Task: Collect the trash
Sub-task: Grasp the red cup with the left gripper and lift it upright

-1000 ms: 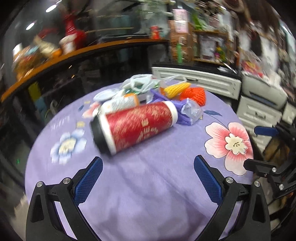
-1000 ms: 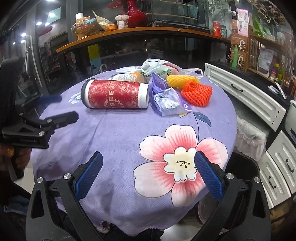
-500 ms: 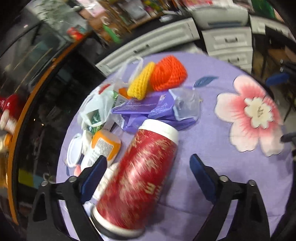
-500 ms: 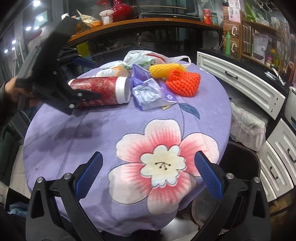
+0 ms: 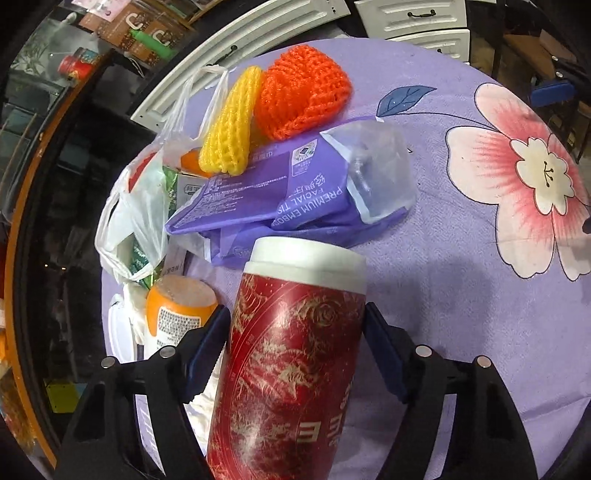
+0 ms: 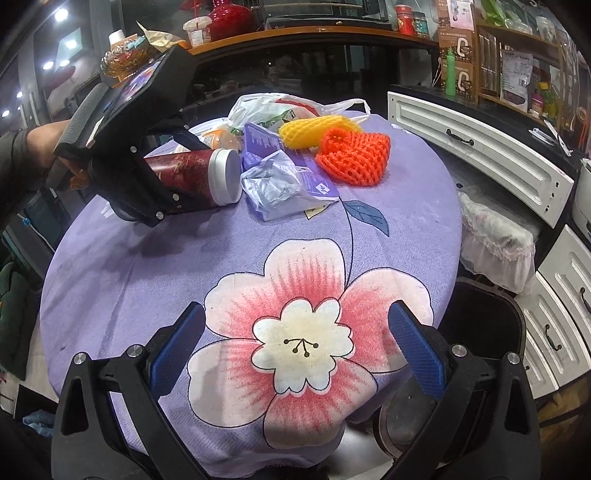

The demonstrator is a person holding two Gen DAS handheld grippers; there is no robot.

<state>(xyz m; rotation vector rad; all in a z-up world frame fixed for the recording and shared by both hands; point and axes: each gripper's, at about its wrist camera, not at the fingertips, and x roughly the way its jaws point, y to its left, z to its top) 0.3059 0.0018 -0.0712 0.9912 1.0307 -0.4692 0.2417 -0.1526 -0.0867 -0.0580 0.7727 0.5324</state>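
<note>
A red canister with gold print and a white lid lies on the purple flowered tablecloth. My left gripper has closed around it, both blue pads against its sides. It also shows in the right wrist view, held by the left gripper. Behind it lie a purple tissue wrapper, an orange foam net, a yellow foam net, a white plastic bag and an orange bottle. My right gripper is open and empty over the big pink flower.
A black trash bin stands on the floor at the table's right edge. White drawer cabinets run along the right. A dark counter with an orange top is behind the table.
My left gripper swung over the table, moved down onto the red canister and closed its pads on it. My right gripper drew back slightly and stayed open.
</note>
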